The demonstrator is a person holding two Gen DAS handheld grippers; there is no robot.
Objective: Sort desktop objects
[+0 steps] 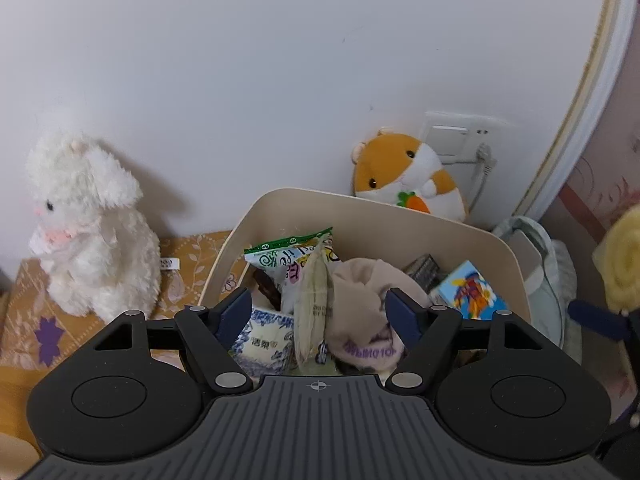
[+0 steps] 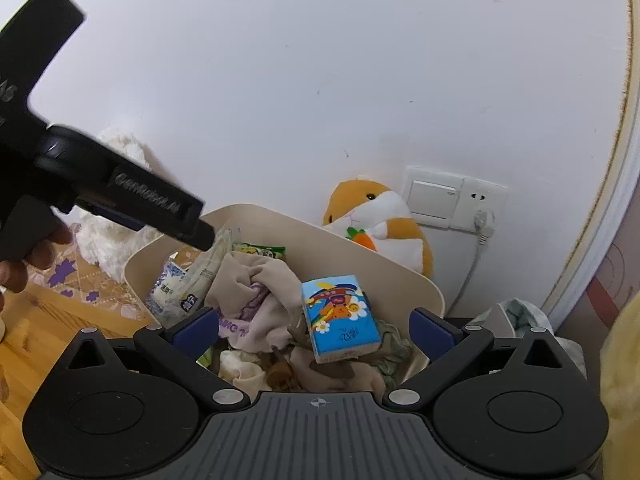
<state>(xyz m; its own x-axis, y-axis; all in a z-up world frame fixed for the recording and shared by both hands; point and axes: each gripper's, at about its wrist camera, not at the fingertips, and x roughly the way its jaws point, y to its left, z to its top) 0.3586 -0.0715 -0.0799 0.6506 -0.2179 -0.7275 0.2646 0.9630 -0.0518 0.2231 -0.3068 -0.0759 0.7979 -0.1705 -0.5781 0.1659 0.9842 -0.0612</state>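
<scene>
left gripper (image 1: 318, 312): jaws spread wide, nothing pinched, hanging over the bin's near side above the beige cloth and snack packs
right gripper (image 2: 316, 330): also wide open and empty, hovering over the bin with the tissue pack sitting between its fingers but not touched
bin (image 1: 400, 216): cream plastic tub up against the white wall, pretty stuffed
beige cloth (image 1: 360, 292): crumpled in the middle of the bin, purple lettering on it
tissue pack (image 2: 340, 316): blue one with a cartoon print, lying on top of the clothes toward the bin's right side
snack packs (image 1: 288, 256): a green-and-white bag, a pale long wrapper standing on edge, and a blue-and-white pack on the bin's left side
hamster plush (image 1: 408, 176): orange and white, holding a carrot, behind the bin next to the wall socket
white bunny plush (image 1: 88, 224): sitting left of the bin on a patterned yellow cloth
surface (image 2: 24, 328): wood, visible at the left
</scene>
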